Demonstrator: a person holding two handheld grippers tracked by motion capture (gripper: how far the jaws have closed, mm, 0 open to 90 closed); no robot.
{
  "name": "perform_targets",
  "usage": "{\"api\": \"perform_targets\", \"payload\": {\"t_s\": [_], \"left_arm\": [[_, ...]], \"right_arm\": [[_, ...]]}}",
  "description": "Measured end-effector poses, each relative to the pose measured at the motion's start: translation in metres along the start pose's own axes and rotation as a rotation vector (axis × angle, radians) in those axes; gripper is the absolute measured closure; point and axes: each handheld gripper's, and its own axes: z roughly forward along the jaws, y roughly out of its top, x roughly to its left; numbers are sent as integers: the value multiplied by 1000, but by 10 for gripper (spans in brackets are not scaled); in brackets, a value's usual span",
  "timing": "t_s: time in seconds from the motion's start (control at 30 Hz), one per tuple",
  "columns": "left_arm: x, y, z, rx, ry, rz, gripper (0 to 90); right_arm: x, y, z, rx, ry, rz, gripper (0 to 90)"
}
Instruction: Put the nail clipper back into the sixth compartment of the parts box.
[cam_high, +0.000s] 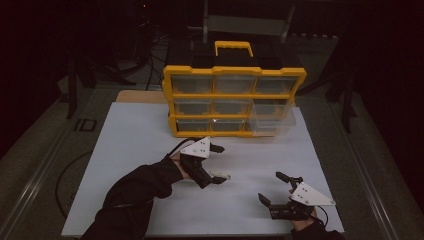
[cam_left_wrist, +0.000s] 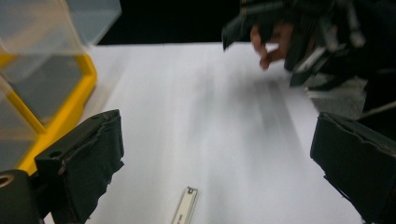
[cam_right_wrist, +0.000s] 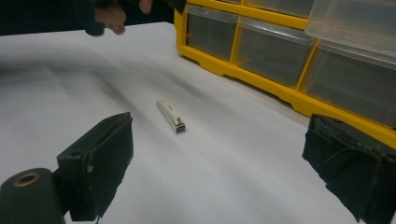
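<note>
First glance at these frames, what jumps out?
The yellow organizer with clear drawers stands upright at the far edge of the white table, its lower right drawer pulled out. A small white clip-like thing lies alone on the table in front of it, just by the open left gripper. The right gripper is open too, near the table's front right.

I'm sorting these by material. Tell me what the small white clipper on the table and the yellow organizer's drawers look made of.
The small white flat nail clipper looks like metal with a pale, possibly enamelled top; thin stacked blades show at its end. The clear see-through organizer drawers in the yellow frame look like glossy transparent plastic; the frame looks like opaque moulded plastic.
</note>
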Motion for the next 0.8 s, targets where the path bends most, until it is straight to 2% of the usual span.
{"api": "perform_targets", "payload": {"t_s": [0.13,0.27,0.4,0.57,0.63,0.8], "left_arm": [[3,-10,11,37,-19,13,54],[5,-15,19,77,-16,24,65],[8,-18,23,99,-24,41,120],[15,-24,30,124,-46,41,177],[17,-27,32,132,-63,51,247],[24,-35,41,182,-69,51,290]], "right_arm": [[0,0,0,-1,3,-3,86],[0,0,0,1,5,4,86],[0,-1,0,2,7,3,86],[0,-1,1,5,10,6,86],[0,-1,1,5,10,7,86],[-1,-1,1,3,12,6,86]]}}
